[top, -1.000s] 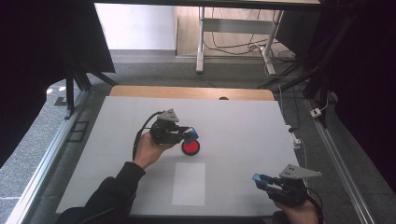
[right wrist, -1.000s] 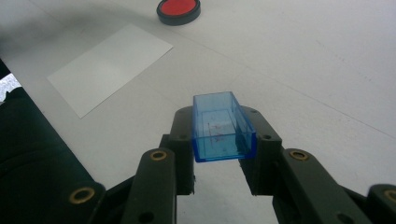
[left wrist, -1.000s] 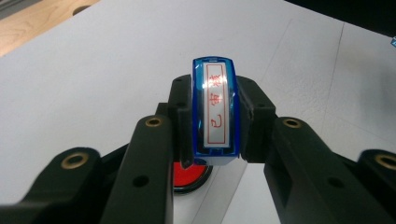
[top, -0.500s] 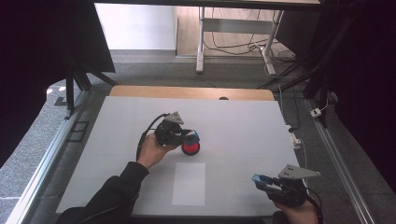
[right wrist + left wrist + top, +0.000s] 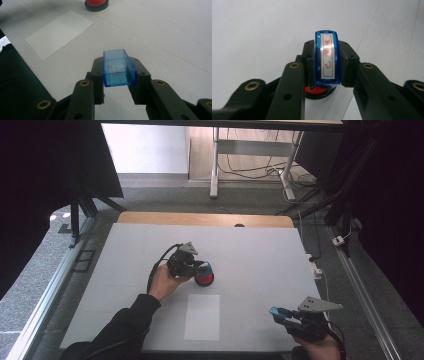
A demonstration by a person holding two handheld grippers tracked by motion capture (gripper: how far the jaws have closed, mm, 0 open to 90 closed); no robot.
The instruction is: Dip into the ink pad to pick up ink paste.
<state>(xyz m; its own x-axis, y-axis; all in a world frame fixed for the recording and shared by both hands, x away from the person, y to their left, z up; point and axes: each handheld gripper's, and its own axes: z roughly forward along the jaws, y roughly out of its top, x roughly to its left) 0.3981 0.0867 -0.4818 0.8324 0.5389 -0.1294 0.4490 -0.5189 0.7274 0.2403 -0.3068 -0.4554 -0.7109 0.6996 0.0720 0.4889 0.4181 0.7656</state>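
Lowered, left gripper (image 5: pixel 200 268) clamps stamp (image 5: pixel 326 58) over ink pad (image 5: pixel 204 279) (right gripper (image 5: pixel 116 82) clamps cap (image 5: pixel 118 68)).

Centre frame: black jaws clamp blue stamp (image 5: pixel 327 58), red-lettered label up; red ink pad (image 5: pixel 318 91) just beneath, lower centre, white table (image 5: pixel 262 30)

On the table (image 5: pixel 125 270), near its middle, sits the ink pad (image 5: pixel 204 279). The left gripper (image 5: pixel 196 267) is directly above it and holds the stamp (image 5: pixel 327 58) between its jaws, just over the pad. The paper (image 5: pixel 202 316) lies flat in front of the pad, closer to the person, a little apart from it. The right gripper (image 5: pixel 276 312) is at the near right corner of the table, to the right of the paper and well apart from the pad. It holds the cap (image 5: pixel 118 67) between its jaws, above the table.
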